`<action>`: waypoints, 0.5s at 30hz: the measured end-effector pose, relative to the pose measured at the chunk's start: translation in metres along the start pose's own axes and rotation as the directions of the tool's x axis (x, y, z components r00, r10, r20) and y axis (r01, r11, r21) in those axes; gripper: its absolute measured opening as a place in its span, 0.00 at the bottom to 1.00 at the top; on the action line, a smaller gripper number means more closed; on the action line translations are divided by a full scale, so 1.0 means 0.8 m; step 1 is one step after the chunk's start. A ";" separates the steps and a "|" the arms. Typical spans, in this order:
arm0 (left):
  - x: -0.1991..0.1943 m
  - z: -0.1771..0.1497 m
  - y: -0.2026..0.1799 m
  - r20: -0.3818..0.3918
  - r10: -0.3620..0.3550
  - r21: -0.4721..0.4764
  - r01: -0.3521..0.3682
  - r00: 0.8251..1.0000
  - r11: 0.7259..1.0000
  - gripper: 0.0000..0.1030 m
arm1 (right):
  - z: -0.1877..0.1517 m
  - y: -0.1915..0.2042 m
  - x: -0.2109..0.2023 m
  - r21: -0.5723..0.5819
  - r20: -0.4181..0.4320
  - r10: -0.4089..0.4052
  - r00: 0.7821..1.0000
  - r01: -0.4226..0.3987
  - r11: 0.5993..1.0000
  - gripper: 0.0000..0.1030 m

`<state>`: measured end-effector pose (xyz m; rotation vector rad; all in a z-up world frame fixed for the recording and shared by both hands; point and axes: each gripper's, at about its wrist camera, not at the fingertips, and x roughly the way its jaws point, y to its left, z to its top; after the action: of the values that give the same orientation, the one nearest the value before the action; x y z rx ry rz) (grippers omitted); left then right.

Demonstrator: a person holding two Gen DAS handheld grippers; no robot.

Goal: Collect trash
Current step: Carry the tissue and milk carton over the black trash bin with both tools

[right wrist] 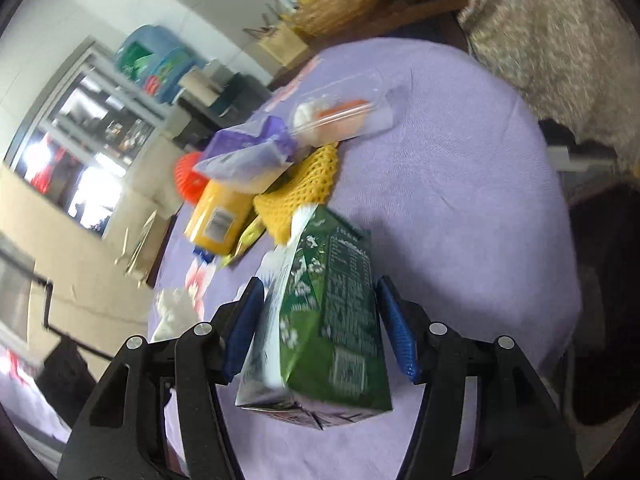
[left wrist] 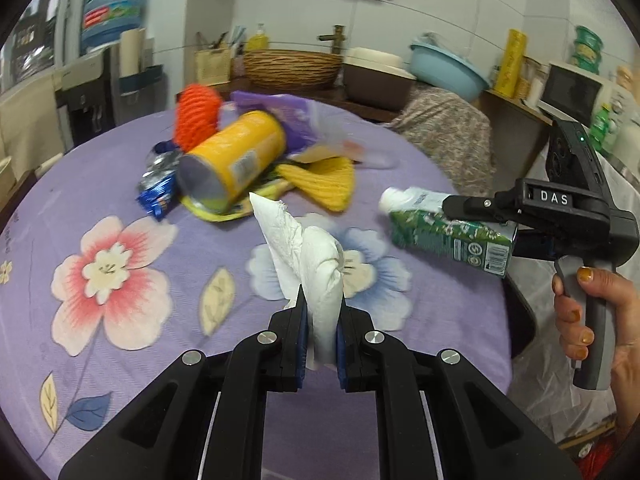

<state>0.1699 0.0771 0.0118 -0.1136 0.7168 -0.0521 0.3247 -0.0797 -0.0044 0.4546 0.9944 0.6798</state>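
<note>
likely the carton is light, empty and crushable, so mid-body suits; it sits between the right gripper pads, off the table, though whether they press i cannot tell; its long axis runs forward, spout away; the left gripper is clenched on a soft tissue that stands up.
</note>
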 end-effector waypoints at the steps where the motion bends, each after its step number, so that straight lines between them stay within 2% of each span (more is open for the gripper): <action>1: 0.000 0.000 -0.013 0.006 -0.005 0.025 0.005 1.000 1.000 0.11 | -0.006 -0.004 -0.010 -0.018 0.002 -0.005 1.000 0.005 1.000 0.56; 4: -0.001 0.001 -0.042 0.021 -0.040 0.063 0.038 0.999 0.997 0.11 | -0.017 -0.018 -0.017 -0.044 -0.046 0.005 0.999 -0.007 0.999 0.56; 7: 0.001 0.004 -0.064 0.022 -0.066 0.083 0.064 0.998 0.994 0.11 | -0.025 -0.027 -0.018 -0.069 -0.077 -0.034 0.996 0.028 0.997 0.56; 9: -0.001 0.004 -0.072 0.028 -0.070 0.095 0.067 0.997 0.993 0.11 | -0.024 -0.027 -0.010 -0.096 -0.132 -0.035 0.991 0.023 0.995 0.57; 13: -0.002 0.007 -0.076 0.028 -0.059 0.100 0.056 0.998 0.993 0.11 | -0.011 -0.020 0.010 -0.163 -0.213 -0.133 0.968 0.099 0.982 0.58; 15: -0.003 0.008 -0.073 0.032 -0.037 0.102 0.034 0.999 0.994 0.11 | -0.004 -0.012 0.023 -0.214 -0.233 -0.175 0.957 0.125 0.969 0.63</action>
<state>0.1718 0.0201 0.0254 -0.0303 0.6769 -0.1199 0.3317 -0.0733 -0.0227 0.1176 1.1740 0.7007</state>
